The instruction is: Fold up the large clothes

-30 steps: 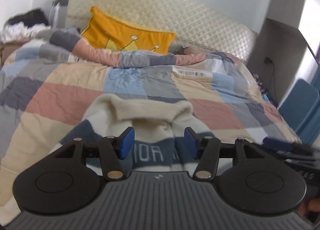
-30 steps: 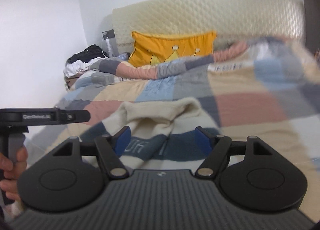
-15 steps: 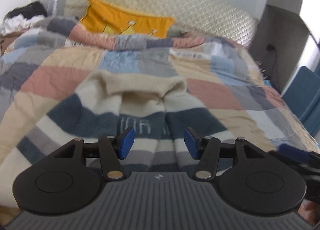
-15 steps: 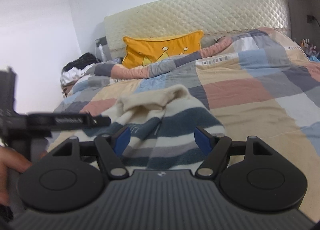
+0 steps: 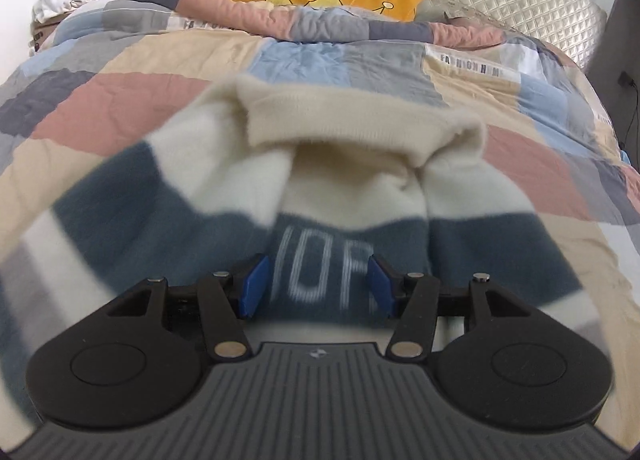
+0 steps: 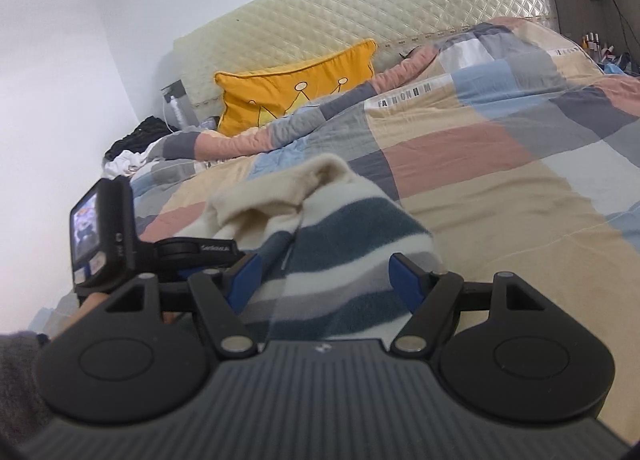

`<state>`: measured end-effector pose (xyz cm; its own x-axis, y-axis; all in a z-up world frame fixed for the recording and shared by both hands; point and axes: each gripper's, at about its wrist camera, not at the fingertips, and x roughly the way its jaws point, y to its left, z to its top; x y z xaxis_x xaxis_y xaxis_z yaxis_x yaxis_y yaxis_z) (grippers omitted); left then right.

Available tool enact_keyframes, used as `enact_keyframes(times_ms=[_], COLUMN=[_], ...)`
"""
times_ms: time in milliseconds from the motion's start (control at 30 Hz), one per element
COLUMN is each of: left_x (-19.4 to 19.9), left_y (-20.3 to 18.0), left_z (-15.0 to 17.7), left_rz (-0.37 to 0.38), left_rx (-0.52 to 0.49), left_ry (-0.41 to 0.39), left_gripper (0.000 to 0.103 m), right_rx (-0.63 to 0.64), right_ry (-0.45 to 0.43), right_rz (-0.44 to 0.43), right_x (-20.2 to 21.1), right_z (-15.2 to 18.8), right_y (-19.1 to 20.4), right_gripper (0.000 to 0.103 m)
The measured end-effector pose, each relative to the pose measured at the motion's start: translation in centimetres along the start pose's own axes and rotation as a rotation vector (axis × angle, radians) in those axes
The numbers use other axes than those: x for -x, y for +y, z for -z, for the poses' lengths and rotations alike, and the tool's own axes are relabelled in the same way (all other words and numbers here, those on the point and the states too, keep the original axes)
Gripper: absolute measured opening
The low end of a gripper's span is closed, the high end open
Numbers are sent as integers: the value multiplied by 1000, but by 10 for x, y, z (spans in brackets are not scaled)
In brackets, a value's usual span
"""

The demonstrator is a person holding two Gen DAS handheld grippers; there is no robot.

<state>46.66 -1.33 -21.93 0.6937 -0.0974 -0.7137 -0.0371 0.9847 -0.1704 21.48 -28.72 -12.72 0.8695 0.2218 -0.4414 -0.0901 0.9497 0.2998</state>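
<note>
Because the striped sweater [image 5: 304,187] looks thick, soft and floppy, grip its lower-frame edges; left gripper [image 5: 316,286] and right gripper [image 6: 326,280] gape, grasping nothing.

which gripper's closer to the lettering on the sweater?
Left. The left gripper frames the lettering between its open jaws; the right gripper sits off to the sweater's right side.

Both wrist views low over sweater [image 5: 344,163]
</note>
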Motion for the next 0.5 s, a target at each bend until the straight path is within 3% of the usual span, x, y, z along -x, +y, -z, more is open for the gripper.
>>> enact_keyframes(times_ms=[300,500], left_x=[-79,-122], left_y=[-9,-22], left_z=[-62,-121], left_rz=[-44,-77], left_rx=[23,-43], left_ry=[18,-5], left_gripper=[59,59], right_rx=[-12,-25], right_ry=[87,114], right_rz=[8,15], right_x=[-50,-70], right_z=[6,7], right_y=[-13,-20], right_gripper=[73,73])
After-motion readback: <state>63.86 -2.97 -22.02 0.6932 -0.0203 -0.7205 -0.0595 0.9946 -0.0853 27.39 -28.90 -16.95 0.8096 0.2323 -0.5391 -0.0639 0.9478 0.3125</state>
